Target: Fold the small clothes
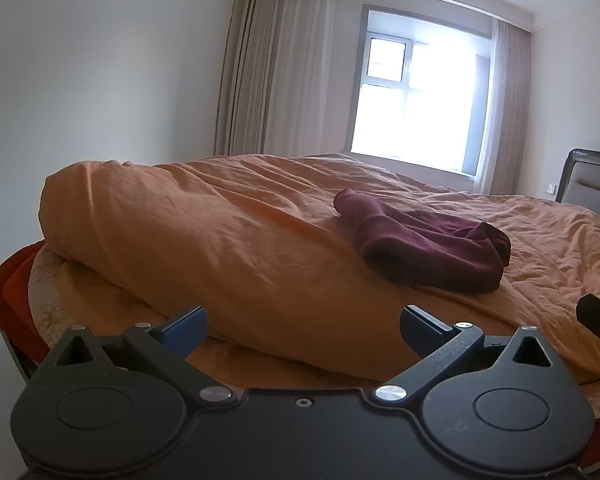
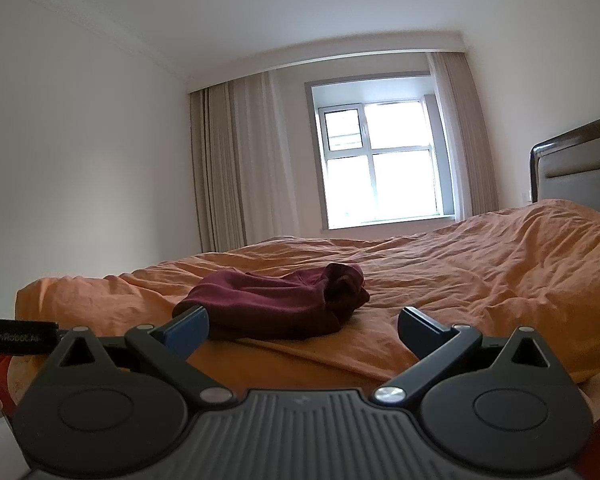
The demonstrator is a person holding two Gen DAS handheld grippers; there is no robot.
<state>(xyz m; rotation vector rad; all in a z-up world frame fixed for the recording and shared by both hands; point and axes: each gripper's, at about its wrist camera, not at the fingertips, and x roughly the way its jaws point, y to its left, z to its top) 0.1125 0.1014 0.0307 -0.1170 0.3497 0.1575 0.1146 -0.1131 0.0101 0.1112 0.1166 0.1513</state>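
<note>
A dark maroon garment [image 1: 424,240] lies bunched on the bed, on top of the rumpled orange duvet [image 1: 228,232], somewhat flattened along one side and rolled into a lump at the other end. From the right wrist view the same garment [image 2: 276,304] sits just beyond the near edge of the bed, with its knotted end toward the headboard [image 2: 576,164].

The left hand-held gripper [image 1: 302,324] hovers low at the bed's edge, its blue-padded fingers [image 1: 186,328] spread wide and holding nothing; the garment lies ahead of it and to its right, well apart. The right hand-held gripper [image 2: 302,324] is likewise released, fingers [image 2: 188,330] splayed and empty, with the garment just beyond them and its near edge seen right behind the left fingertip. I cannot tell whether that fingertip touches the cloth.

Where the duvet ends at the foot of the bed, a paler sheet [image 1: 52,292] and something red [image 1: 8,296] show beneath. Behind the bed a bright window [image 1: 416,96] stands between beige curtains [image 1: 276,68], with plain white walls [image 1: 92,64] around
</note>
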